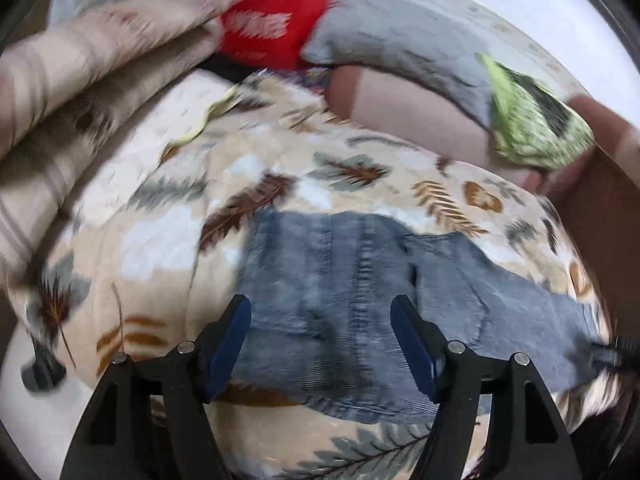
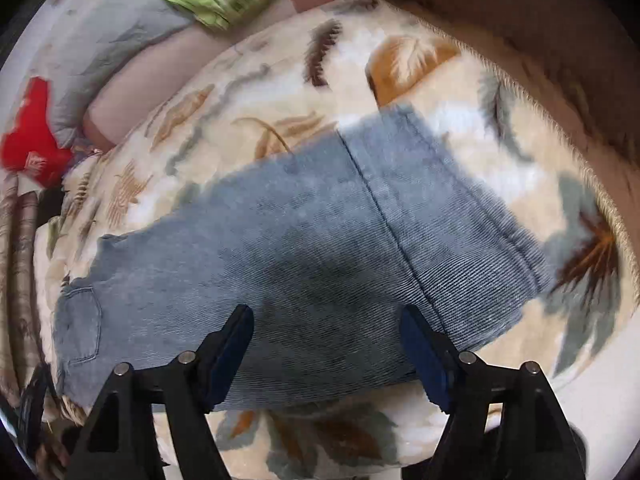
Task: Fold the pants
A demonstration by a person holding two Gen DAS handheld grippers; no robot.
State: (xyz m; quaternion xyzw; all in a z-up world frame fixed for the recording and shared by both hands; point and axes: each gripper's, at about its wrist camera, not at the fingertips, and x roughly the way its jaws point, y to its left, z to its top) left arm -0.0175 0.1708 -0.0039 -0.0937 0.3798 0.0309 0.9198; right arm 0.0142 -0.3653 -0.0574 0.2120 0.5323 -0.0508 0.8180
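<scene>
Blue pads of my left claw stand spread wide above the pants, with nothing pinched between them; the denim lies below, not gripped. On the other side my right claw is spread the same way over the pants, its pads clear of the cloth. No earlier view shows me how either claw came to stand so. These pants are pale blue jeans, laid flat and folded lengthwise on a cream blanket printed with brown and grey feathers, which covers a bed. From the right view I see a back pocket at the left end and a hem at the upper right. Beyond the blanket lie a grey pillow, a red cloth and a green patterned cloth. Both views are blurred.
</scene>
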